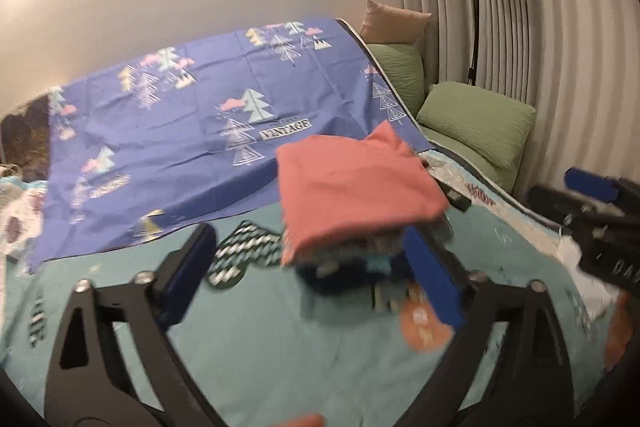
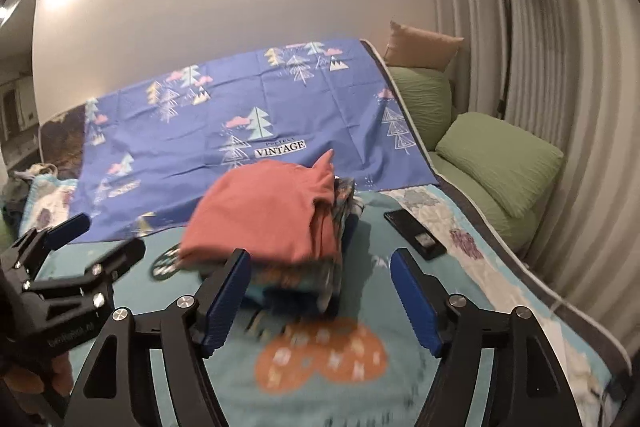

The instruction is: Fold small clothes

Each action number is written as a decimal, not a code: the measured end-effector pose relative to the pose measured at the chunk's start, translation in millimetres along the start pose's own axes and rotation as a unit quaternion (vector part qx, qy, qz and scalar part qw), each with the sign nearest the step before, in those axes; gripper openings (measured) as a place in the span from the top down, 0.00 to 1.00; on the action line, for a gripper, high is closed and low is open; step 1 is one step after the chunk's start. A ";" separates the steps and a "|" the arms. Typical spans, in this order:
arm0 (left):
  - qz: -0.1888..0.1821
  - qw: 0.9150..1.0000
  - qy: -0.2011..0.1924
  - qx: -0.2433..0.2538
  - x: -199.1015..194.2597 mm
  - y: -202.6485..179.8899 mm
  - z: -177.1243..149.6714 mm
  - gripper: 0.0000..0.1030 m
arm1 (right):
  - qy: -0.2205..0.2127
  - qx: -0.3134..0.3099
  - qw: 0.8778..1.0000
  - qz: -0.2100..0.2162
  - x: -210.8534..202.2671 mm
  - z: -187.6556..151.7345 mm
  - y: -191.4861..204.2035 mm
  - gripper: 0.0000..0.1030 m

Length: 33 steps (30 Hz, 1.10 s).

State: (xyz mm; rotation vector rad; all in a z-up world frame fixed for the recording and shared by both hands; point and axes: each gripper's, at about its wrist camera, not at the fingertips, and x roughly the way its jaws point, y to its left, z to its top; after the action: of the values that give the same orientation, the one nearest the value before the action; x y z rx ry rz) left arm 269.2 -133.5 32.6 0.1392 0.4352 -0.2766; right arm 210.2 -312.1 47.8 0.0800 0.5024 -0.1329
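A stack of folded clothes sits on the teal quilt, topped by a salmon garment, with patterned pieces underneath. My left gripper is open just in front of the stack, its blue pads wide apart and pressing on nothing. My right gripper is open too, close before the stack's near side, with nothing held. Each gripper shows in the other's view: the right one at the right edge, the left one at the left edge. Both views are blurred.
A blue sheet with tree prints lies flat behind the stack. A black phone lies on the quilt to the right. Green pillows, a tan cushion and a black floor lamp stand by the curtain.
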 end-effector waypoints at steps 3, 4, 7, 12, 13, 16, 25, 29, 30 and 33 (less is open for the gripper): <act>0.012 1.000 -0.011 0.002 -46.6 -0.1 -18.0 0.05 | 0.002 0.017 1.000 0.000 -41.6 -16.0 0.0 0.27; 0.018 1.000 -0.012 0.008 -64.5 -1.3 -25.6 0.05 | 0.002 0.021 1.000 0.001 -55.0 -21.7 0.9 0.27; 0.030 0.999 -0.013 0.018 -102.2 -5.4 -41.2 0.05 | 0.001 0.017 1.000 -0.002 -89.8 -36.8 8.9 0.24; 0.019 1.000 -0.005 0.007 -152.2 -11.5 -65.6 0.05 | -0.014 -0.006 1.000 -0.015 -144.7 -60.5 30.2 0.19; 0.015 1.000 -0.006 0.003 -160.5 -12.2 -69.4 0.05 | -0.017 -0.009 1.000 -0.015 -153.0 -64.6 32.4 0.19; 0.017 1.000 -0.005 -0.008 -179.6 -12.8 -79.9 0.04 | -0.019 -0.008 1.000 -0.011 -176.9 -78.0 38.5 0.18; 0.033 0.999 -0.010 -0.017 -217.4 -16.4 -99.4 0.04 | -0.009 -0.004 1.000 -0.007 -209.6 -98.6 45.6 0.18; 0.037 0.999 -0.012 -0.025 -227.9 -13.1 -103.7 0.04 | -0.007 -0.005 1.000 -0.003 -217.8 -104.6 49.9 0.18; 0.039 0.999 -0.013 -0.025 -228.9 -13.1 -104.4 0.04 | -0.008 -0.006 1.000 -0.002 -219.2 -105.7 50.5 0.18; 0.042 0.999 -0.012 -0.029 -231.6 -10.7 -106.2 0.04 | -0.010 -0.006 1.000 -0.002 -222.6 -107.4 51.1 0.18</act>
State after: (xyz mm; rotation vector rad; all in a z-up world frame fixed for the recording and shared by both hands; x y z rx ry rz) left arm 22.5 -69.1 36.9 0.0964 0.4120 -0.1822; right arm -26.4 -226.0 64.1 0.0665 0.4835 -0.1340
